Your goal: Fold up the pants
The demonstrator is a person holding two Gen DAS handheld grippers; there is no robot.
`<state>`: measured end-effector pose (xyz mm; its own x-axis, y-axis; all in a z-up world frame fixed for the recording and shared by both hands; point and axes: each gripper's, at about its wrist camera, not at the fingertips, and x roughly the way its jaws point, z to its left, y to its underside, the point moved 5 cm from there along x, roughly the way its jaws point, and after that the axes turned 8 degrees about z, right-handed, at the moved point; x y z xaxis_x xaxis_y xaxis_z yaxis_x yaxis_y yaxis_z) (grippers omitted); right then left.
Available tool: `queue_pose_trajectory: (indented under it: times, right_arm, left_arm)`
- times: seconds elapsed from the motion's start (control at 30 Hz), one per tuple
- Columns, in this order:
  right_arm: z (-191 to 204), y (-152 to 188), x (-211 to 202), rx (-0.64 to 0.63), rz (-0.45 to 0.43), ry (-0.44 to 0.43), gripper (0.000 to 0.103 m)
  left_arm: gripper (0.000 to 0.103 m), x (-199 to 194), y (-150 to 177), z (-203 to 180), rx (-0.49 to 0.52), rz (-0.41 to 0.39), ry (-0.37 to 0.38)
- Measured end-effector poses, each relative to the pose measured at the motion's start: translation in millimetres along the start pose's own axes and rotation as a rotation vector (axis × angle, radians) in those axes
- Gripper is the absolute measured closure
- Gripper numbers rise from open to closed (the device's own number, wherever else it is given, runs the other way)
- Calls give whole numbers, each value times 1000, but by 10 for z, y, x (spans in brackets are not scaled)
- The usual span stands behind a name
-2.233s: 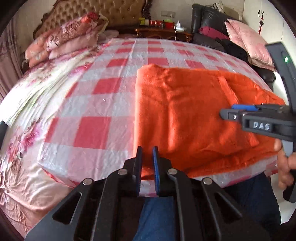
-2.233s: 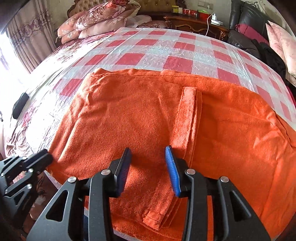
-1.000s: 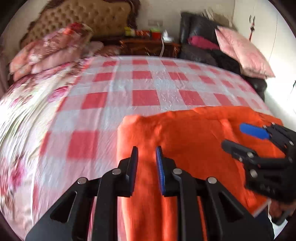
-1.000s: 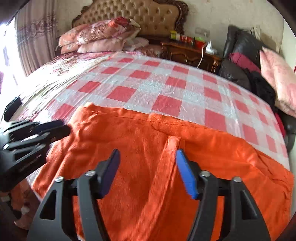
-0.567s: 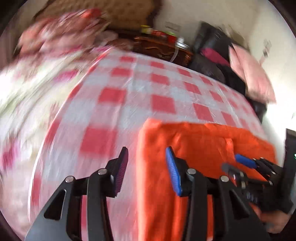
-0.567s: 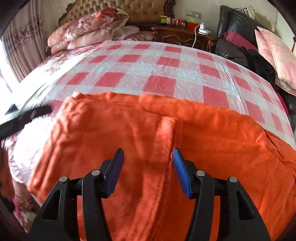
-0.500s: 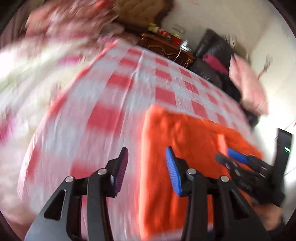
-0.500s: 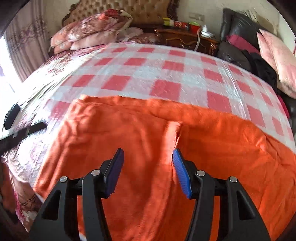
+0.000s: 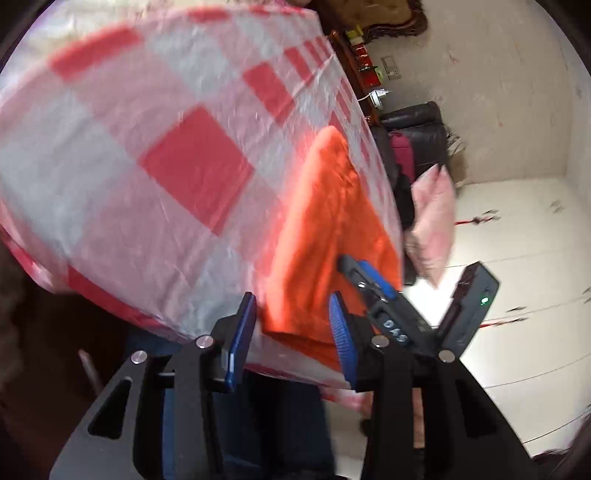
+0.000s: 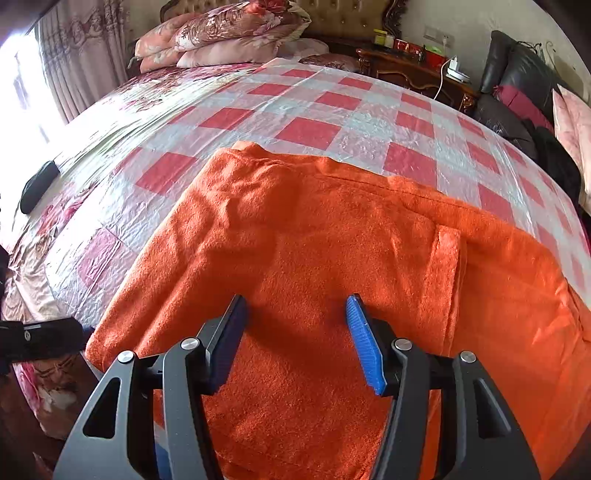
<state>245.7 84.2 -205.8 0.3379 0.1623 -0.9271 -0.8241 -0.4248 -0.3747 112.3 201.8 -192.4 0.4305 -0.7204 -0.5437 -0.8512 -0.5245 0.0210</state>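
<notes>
The orange pants (image 10: 332,266) lie folded flat on the red and white checked bed cover (image 10: 303,129), near the front edge. They also show in the left wrist view (image 9: 325,229). My right gripper (image 10: 295,332) is open and empty, just above the middle of the pants. My left gripper (image 9: 291,332) is open and empty, tilted, at the pants' front left corner. The right gripper also shows in the left wrist view (image 9: 369,280), over the pants.
Floral pillows (image 10: 229,33) lie at the headboard. A wooden nightstand (image 10: 413,74) and dark sofa with pink cushions (image 10: 569,110) stand at the back right. A dark object (image 10: 38,184) lies on the bed's left side. The bed edge is close in front.
My left gripper let go of the pants' edge, opened wide, and rolled sideways at the front left corner. My right gripper stayed open and settled lower over the pants.
</notes>
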Motion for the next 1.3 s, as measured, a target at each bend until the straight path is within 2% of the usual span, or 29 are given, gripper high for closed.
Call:
queue_pose_trajectory:
  times: [0.17,0.37,0.4,0.43,0.5,0.57,0.63,0.73,0.9,1.0,1.03,1.07,1.1,1.17,1.3]
  right_arm:
    - [3,0,-1,4,3,-2,47]
    - [-6,-5,-11,5,4,-4,46]
    - [-4,-5,-11,7,4,-5,46]
    - [-3,-4,-10,6,4,-5,46]
    - [-5,-5,-8,4,6,-4,46]
    - [-4,-5,-4,2,7,-5,46]
    - [-6,-11,2,2,10,-8,44]
    - [-14,-30,7,7,33,-33,40]
    - [-266,-201,-98,185,116,-215,39]
    - [-295,-402,-260,196,126,-276,37]
    - [-267,-475,-315,185,128,-286,31]
    - [-195,-562,-364,158,141,-308,24]
    - [-113,-634,-383,128,158,-327,23]
    - [47,-750,-386,78,196,-350,23]
    - [273,-867,-308,18,247,-357,23]
  left_arm:
    - [63,21,3,64,-87,6,89]
    - [63,117,-23,-23,-57,18,89]
    - [67,134,-32,-30,-52,17,86]
    - [77,149,-32,-22,-54,13,64]
    - [88,169,-48,-12,-50,10,34]
    - [92,177,-47,-36,-33,1,-2]
    - [93,157,-45,-165,26,-28,-60]
    - [94,109,-31,-430,152,-82,-207]
    - [94,161,66,-904,401,-151,-464]
    - [94,192,152,-1121,546,-197,-589]
    - [94,215,195,-1190,599,-212,-638]
    - [94,236,233,-1239,641,-222,-670]
    - [94,238,280,-1269,680,-231,-698]
    - [94,312,349,-1383,757,-246,-759]
    - [94,440,453,-1481,847,-252,-801]
